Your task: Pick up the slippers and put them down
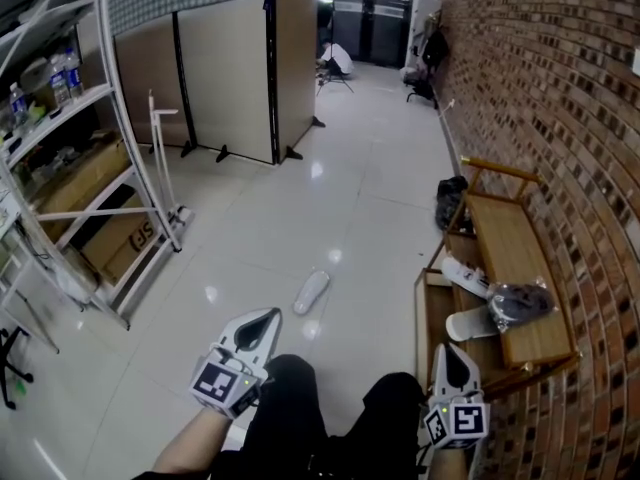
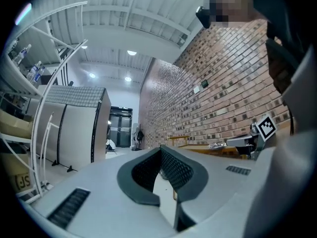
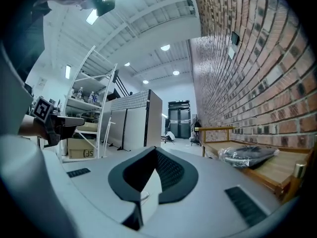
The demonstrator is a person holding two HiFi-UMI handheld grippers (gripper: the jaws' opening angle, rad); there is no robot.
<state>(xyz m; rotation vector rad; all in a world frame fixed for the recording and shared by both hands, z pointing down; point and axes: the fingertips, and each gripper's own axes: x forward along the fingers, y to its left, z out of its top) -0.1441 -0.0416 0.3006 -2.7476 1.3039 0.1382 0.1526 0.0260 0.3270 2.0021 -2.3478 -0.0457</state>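
One white slipper (image 1: 311,292) lies alone on the glossy floor, ahead of both grippers. Two more white slippers (image 1: 466,274) (image 1: 470,323) rest on the lower shelf of a wooden rack (image 1: 512,253) by the brick wall. My left gripper (image 1: 270,316) is low in the head view, short of the floor slipper, shut and empty. My right gripper (image 1: 452,349) is beside the rack's near end, jaws together with nothing in them. In the left gripper view the left gripper (image 2: 161,148) points level along the wall; the right gripper (image 3: 155,148) also points level.
A clear bag with something dark (image 1: 518,303) lies on the rack's top board, also in the right gripper view as the bag (image 3: 247,155). White metal shelving (image 1: 120,148) with boxes stands at left. Folding partitions (image 1: 225,63) stand beyond. A dark bag (image 1: 451,200) sits past the rack.
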